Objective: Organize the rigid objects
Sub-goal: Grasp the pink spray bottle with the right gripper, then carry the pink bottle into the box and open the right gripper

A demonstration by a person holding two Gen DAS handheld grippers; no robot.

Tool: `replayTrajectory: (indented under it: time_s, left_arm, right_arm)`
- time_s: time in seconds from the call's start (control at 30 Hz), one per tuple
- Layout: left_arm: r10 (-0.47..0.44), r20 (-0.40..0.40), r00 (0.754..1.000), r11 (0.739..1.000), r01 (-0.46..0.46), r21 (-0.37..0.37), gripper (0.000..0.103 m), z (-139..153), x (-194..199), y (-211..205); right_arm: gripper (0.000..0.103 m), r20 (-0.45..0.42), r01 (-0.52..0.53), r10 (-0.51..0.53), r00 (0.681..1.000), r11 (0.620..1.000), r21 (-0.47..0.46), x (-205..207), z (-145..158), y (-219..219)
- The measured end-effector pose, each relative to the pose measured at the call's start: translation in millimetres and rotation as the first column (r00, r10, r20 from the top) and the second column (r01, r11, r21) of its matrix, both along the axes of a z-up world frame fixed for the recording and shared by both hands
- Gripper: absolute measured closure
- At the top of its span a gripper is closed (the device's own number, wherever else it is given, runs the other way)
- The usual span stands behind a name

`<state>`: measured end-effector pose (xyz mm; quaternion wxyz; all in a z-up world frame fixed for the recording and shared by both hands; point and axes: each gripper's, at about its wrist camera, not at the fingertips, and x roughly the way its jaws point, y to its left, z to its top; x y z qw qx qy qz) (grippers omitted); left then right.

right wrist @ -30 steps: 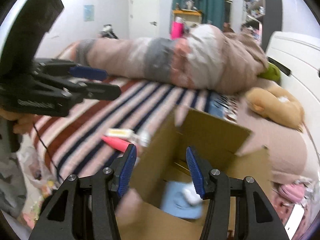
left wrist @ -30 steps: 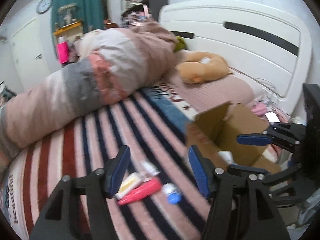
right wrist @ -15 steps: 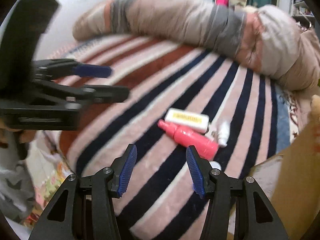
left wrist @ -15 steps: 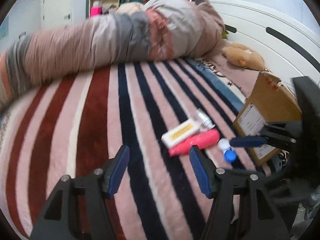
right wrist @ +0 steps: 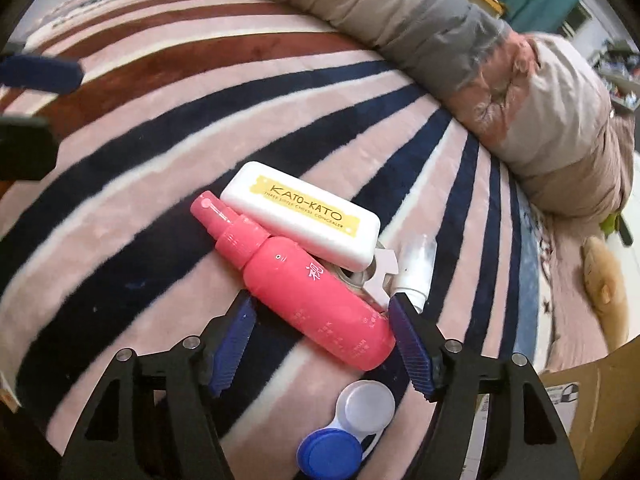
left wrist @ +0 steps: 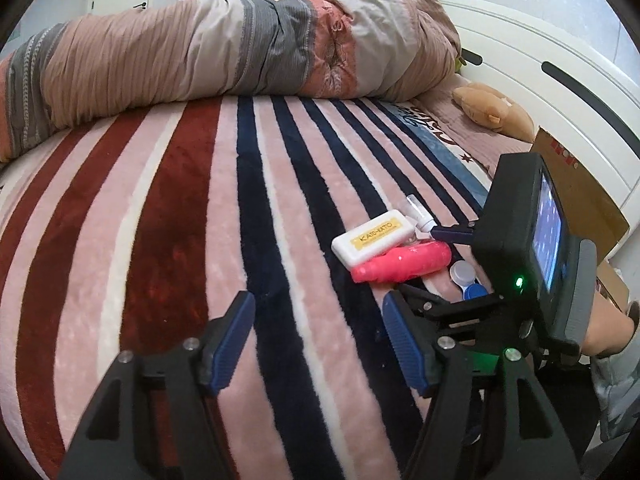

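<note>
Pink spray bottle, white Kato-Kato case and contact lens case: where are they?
pink spray bottle (right wrist: 316, 300), right wrist view, its body.
white Kato-Kato case (right wrist: 304, 216), right wrist view, yellow label.
contact lens case (right wrist: 330, 450), right wrist view, blue cap.

Black frames, ribbed blue pads (right wrist: 408, 346)

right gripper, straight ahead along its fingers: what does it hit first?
Most likely the pink spray bottle: the right gripper is open, and the bottle's lower body lies between its fingers. The white KATO-KATO case lies just beyond. Depth is uncertain.
</note>
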<state>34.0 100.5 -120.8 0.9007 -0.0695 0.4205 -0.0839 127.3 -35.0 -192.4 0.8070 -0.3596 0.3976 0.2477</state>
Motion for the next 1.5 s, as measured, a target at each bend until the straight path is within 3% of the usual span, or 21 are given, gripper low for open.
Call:
replayTrajectory:
  time_s: [0.1,0.17,0.23,0.33,0.47,0.63,0.7,0.8,0.93,1.0,1.07,1.1,1.3,1.4,1.5]
  left_arm:
    - [0.0,0.001,1.0,1.0,0.0,-0.001,0.04,1.5,-1.9,0.5]
    - [0.003,0.006,1.0,1.0,-0.003,-0.001,0.04,3.0,-4.0,1.5]
    - [0.008,0.01,1.0,1.0,-0.007,-0.007,0.04,5.3,-5.5,3.4]
    - [-0.001,0.004,1.0,1.0,0.001,-0.028,0.04,6.9,-6.6,4.4]
    - [0.003,-0.009,1.0,1.0,-0.003,-0.006,0.04,4.8,-8.4,0.8]
    - [0.014,-0.038,0.999,1.0,-0.015,-0.017,0.04,1.4,-9.0,4.4]
    - [0.004,-0.035,0.999,1.0,-0.005,-0.029,0.04,4.4,-10.0,4.4]
    - [-0.059,0.024,0.998,0.991,0.061,-0.118,0.04,20.6,-13.7,1.1]
    - [-0.125,0.115,0.985,0.969,0.147,-0.201,0.04,53.9,-16.2,-13.9]
    - [-0.156,0.175,0.972,0.952,0.195,-0.235,0.04,75.8,-16.9,-26.1]
    - [-0.196,0.242,0.95,0.929,0.259,-0.263,0.05,97.0,-18.8,-42.1]
    - [-0.222,0.267,0.938,0.916,0.294,-0.271,0.061,105.9,-19.3,-50.6]
    - [-0.337,0.346,0.876,0.904,0.404,-0.142,0.068,152.5,-12.9,-133.2]
    - [-0.409,0.344,0.845,0.883,0.462,-0.084,0.069,166.3,-1.6,-184.2]
    - [-0.471,0.318,0.823,0.847,0.522,-0.098,0.07,167.7,18.6,-227.9]
  right_arm:
    - [0.069,-0.026,0.012,-0.011,1.0,1.0,0.017,1.1,6.0,-4.1]
    - [0.073,-0.106,0.018,-0.008,0.994,0.995,0.095,-0.7,15.6,-10.4]
    - [0.073,-0.228,0.027,0.023,0.974,0.977,0.211,-3.7,24.9,-16.3]
    - [0.075,-0.346,0.024,0.086,0.934,0.953,0.302,-11.9,29.6,-17.1]
    - [0.073,-0.375,0.003,0.101,0.921,0.964,0.267,-15.8,15.6,-5.8]
    - [0.076,-0.406,0.051,0.099,0.908,0.938,0.342,-0.4,5.1,0.2]
    - [0.077,-0.386,0.057,0.092,0.918,0.932,0.359,-4.4,10.1,-1.3]
    - [0.077,-0.338,0.026,0.132,0.932,0.906,0.423,-20.2,33.9,-7.9]
    - [0.077,-0.246,-0.051,0.216,0.945,0.84,0.541,-51.6,85.4,-25.4]
    - [0.077,-0.166,-0.099,0.247,0.955,0.79,0.606,-70.5,115.9,-43.1]
    - [0.077,-0.097,-0.129,0.246,0.964,0.758,0.64,-82.5,136.3,-58.0]
    - [0.077,-0.069,-0.135,0.232,0.97,0.754,0.642,-86.5,144.2,-65.3]
    - [0.077,0.001,-0.092,0.122,0.992,0.735,0.672,-92.1,179.5,-127.0]
    - [0.077,0.022,-0.045,0.041,0.999,0.722,0.691,-90.7,188.1,-169.6]
    - [0.076,0.029,0.011,-0.044,0.999,0.717,0.697,-86.0,189.8,-213.3]
